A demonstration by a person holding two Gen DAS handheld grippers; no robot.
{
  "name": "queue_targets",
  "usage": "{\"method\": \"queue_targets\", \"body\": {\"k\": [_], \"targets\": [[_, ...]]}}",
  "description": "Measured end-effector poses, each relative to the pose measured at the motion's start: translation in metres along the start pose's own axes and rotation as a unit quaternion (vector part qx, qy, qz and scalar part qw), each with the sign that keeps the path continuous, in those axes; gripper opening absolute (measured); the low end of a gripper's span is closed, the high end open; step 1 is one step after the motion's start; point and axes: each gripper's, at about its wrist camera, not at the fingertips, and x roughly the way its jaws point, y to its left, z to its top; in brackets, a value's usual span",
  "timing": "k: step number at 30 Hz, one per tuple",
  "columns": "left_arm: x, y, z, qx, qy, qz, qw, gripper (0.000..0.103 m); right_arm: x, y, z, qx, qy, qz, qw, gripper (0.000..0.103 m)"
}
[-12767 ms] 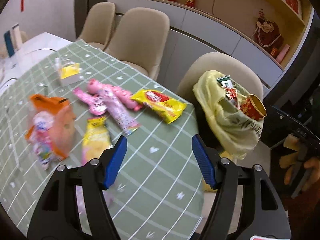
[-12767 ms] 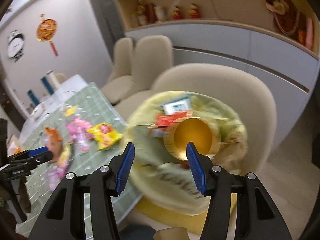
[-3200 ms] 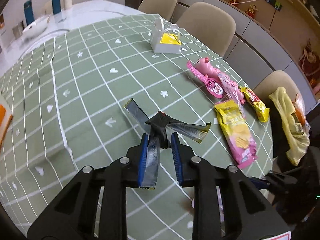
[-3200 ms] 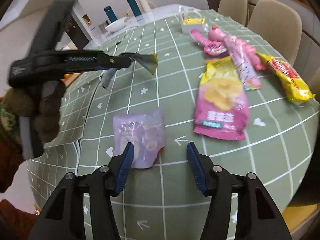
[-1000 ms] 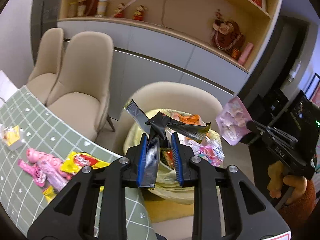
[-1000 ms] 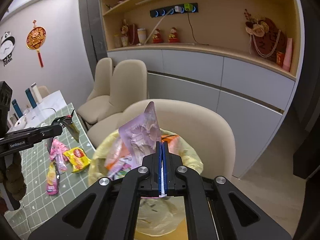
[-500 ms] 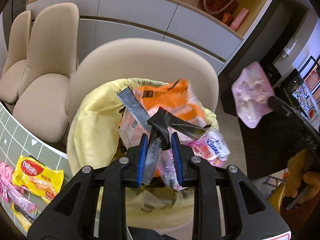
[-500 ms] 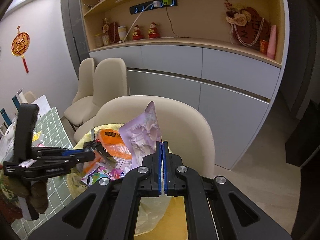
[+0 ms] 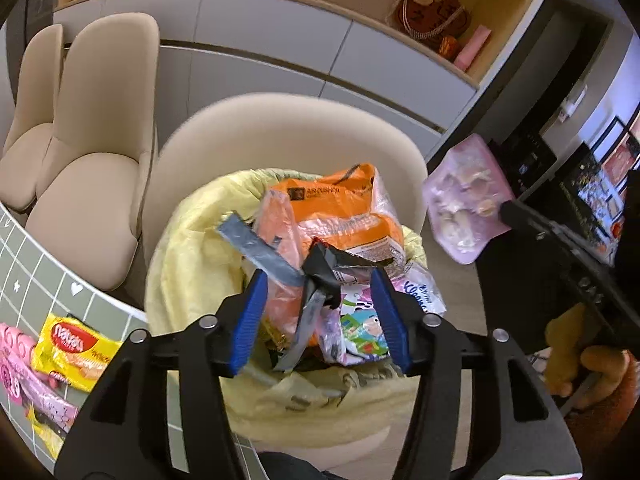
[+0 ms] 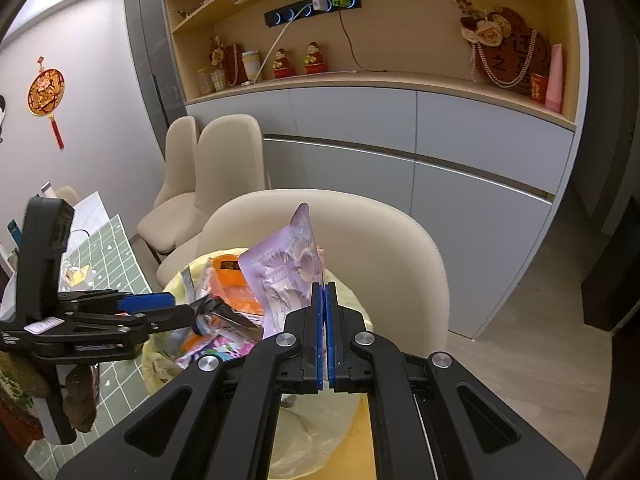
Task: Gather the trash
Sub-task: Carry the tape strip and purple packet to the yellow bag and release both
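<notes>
My left gripper hangs over the mouth of the yellow trash bag, and its jaws are opening. A crumpled dark foil wrapper with a silver strip sits loose between the blue pads, touching neither. The bag is heaped with an orange pack and other wrappers. My right gripper is shut on a purple snack pouch and holds it upright just beside the bag. The pouch also shows at the right of the left wrist view.
The bag sits on a beige chair; two more chairs stand to the left. On the green checked table edge lie a yellow wrapper and pink wrappers. Grey cabinets line the wall behind.
The left gripper came down closer over the bag and its jaws spread, letting go of the dark foil wrapper. The right gripper stays shut on the purple pouch, hardly moved.
</notes>
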Motion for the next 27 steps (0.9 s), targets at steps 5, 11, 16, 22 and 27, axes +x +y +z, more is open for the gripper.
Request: {"method": "queue_targets", "body": {"k": [5,11,16,22,27], "targets": [[-0.035,0.019,-0.008,-0.024,-0.036,0.007,0.999,0.056,0.008,0.019,0.0,-0.014,0.007,0.02,1.0,0.004],[-0.063,0.047,-0.026,-0.069,-0.053,0.021,0.996,0.056,0.031,0.047,-0.006,-0.027,0.038,0.057,0.997,0.004],[-0.077,0.063,-0.045,-0.093,-0.049,0.03,0.994,0.056,0.059,0.071,-0.017,-0.056,0.078,0.065,0.993,0.004],[-0.09,0.081,-0.069,-0.11,-0.042,0.044,0.992,0.056,0.073,0.069,-0.032,-0.051,0.105,0.052,0.992,0.004],[-0.095,0.094,-0.083,-0.134,-0.039,0.048,0.989,0.056,0.065,0.057,-0.032,-0.029,0.091,0.04,0.995,0.004]]}}
